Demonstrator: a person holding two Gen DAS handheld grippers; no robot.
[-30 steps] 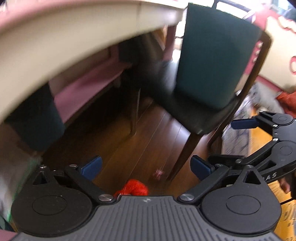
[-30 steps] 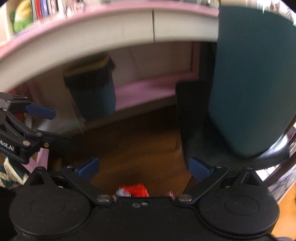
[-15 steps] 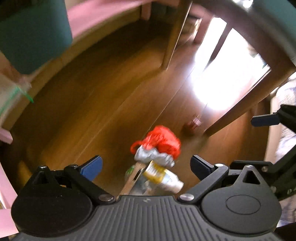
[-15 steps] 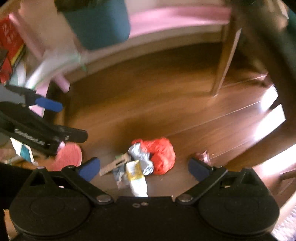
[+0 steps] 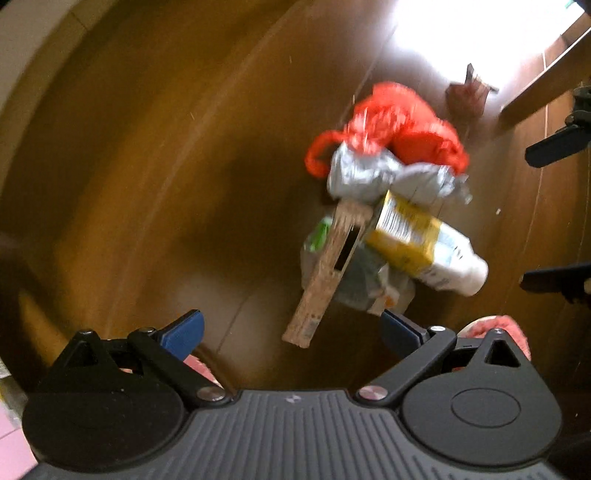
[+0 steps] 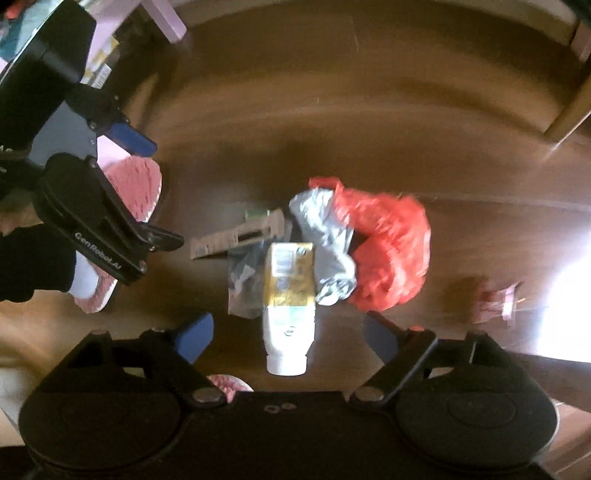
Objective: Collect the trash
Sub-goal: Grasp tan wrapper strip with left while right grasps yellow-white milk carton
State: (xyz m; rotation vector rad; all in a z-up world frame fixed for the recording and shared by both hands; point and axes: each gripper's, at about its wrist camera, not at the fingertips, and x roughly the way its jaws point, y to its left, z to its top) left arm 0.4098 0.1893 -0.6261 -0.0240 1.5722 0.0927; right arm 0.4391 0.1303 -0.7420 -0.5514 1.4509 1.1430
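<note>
A pile of trash lies on the wooden floor: a red plastic bag point(image 5: 402, 125) point(image 6: 388, 251), a crumpled grey wrapper point(image 5: 373, 173) point(image 6: 325, 236), a white bottle with a yellow label point(image 5: 424, 247) point(image 6: 288, 295), a cardboard strip point(image 5: 325, 277) point(image 6: 236, 236) and a clear wrapper point(image 6: 243, 284). A small dark red wrapper point(image 5: 467, 92) point(image 6: 495, 299) lies apart. My left gripper point(image 5: 291, 328) is open and empty above the floor, left of the pile. My right gripper point(image 6: 288, 332) is open and empty, with the bottle between its fingers in view.
Pink slippers point(image 6: 140, 184) stand at the left of the pile, near the left gripper body point(image 6: 92, 221). A wooden chair leg point(image 5: 543, 88) point(image 6: 572, 110) stands beyond the pile. A pink furniture leg point(image 6: 166, 18) is at the far left.
Both grippers have tilted down from the table and chair toward the floor and come closer to the trash pile, which now fills the middle of both views. Both stay open.
</note>
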